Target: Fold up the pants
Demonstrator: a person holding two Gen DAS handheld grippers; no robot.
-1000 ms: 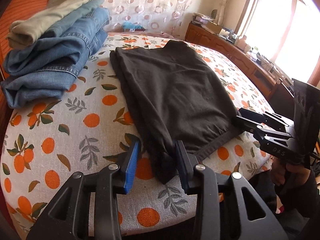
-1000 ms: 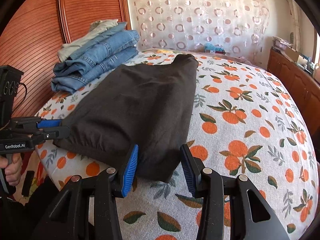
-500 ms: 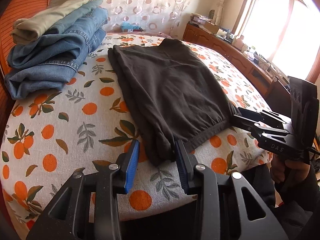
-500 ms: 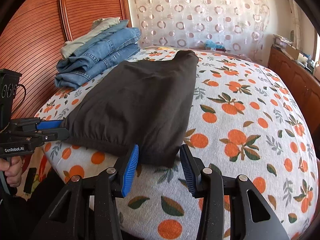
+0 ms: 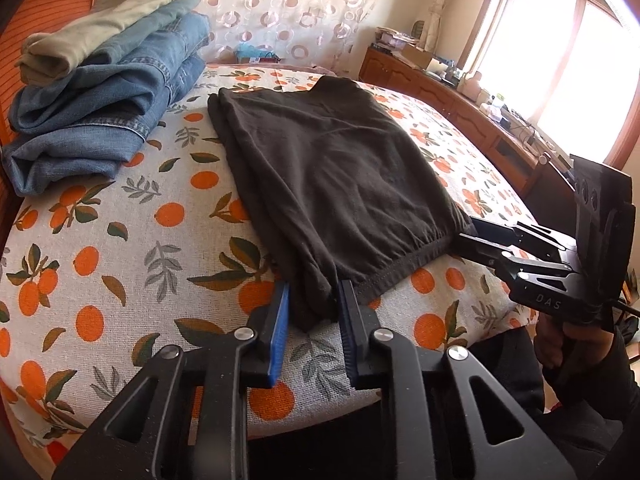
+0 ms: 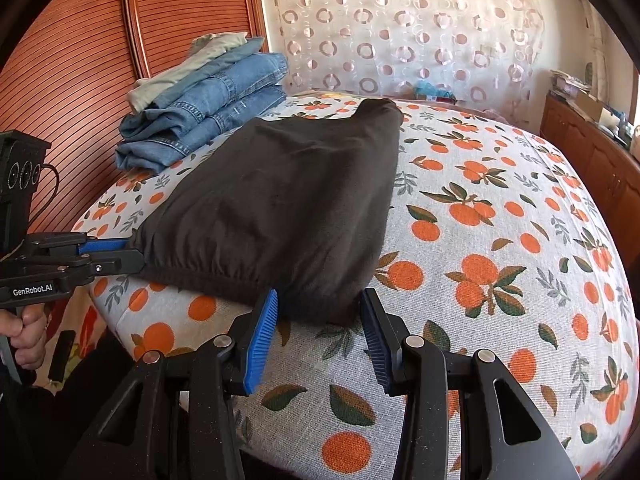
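Observation:
Dark brown pants point(image 5: 332, 168) lie folded flat on the orange-print bed point(image 5: 120, 240), elastic waistband toward me. My left gripper point(image 5: 314, 312) straddles the waistband's left corner. Its jaws are closing, the bunched cloth fills the gap between them, and the pads just reach it. Seen from the right wrist, the left gripper point(image 6: 134, 254) sits at that same corner of the pants point(image 6: 280, 200). My right gripper point(image 6: 320, 320) is open around the right corner with cloth between its pads. From the left wrist, the right gripper point(image 5: 464, 236) meets the waistband's end.
A stack of folded jeans point(image 5: 112, 108) topped by a beige garment lies at the bed's far left, against the wooden headboard point(image 6: 80, 80). A low wooden cabinet point(image 5: 460, 96) runs along the right under the window. The person's hands point(image 6: 28, 332) hold both handles off the bed's near edge.
The left gripper's jaws have drawn closer together around the pants' left corner. The right gripper's gap looks the same, and the pants lie as before.

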